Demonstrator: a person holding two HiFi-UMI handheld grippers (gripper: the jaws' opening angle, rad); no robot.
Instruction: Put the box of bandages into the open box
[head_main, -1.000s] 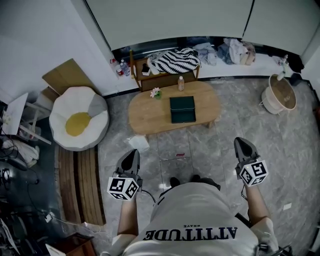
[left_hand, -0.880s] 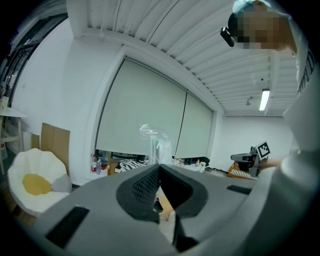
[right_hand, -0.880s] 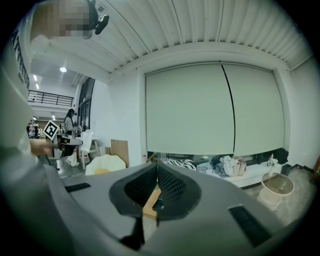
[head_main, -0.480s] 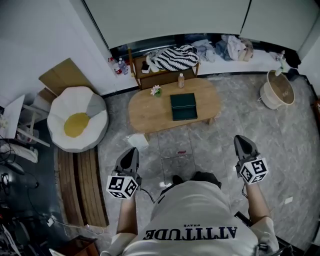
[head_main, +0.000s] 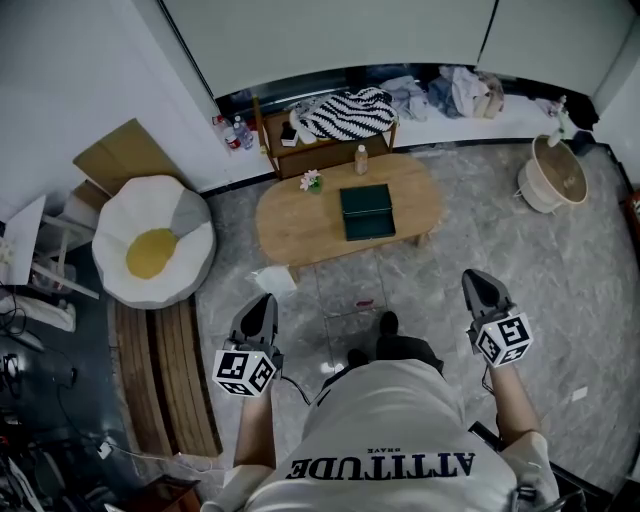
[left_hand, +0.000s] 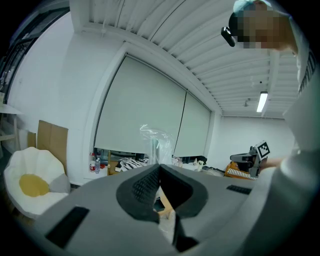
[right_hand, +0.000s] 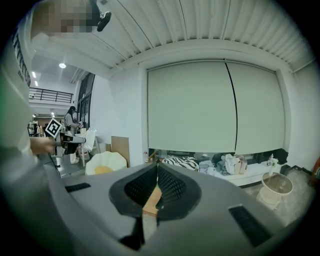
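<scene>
A dark green box (head_main: 366, 212) lies flat on the oval wooden table (head_main: 290, 228), a few steps ahead of me in the head view. I cannot pick out a box of bandages; a small red thing (head_main: 363, 303) lies on the floor before the table. My left gripper (head_main: 262, 308) is held at waist height on the left, its jaws closed tip to tip (left_hand: 160, 165) on nothing. On the other side, my right gripper (head_main: 477, 287) is likewise shut and empty (right_hand: 157, 165). Both point toward the table and are far from it.
On the table stand a small bottle (head_main: 361, 160) and a little flower pot (head_main: 312, 182). Behind it is a low shelf with a striped cloth (head_main: 345, 113). A white beanbag (head_main: 152, 250) sits left, a round basket (head_main: 553, 180) right, crumpled white paper (head_main: 273, 282) on the floor.
The person has stepped toward the table, one foot now forward. The right gripper has shifted slightly up and left. Both grippers stay shut.
</scene>
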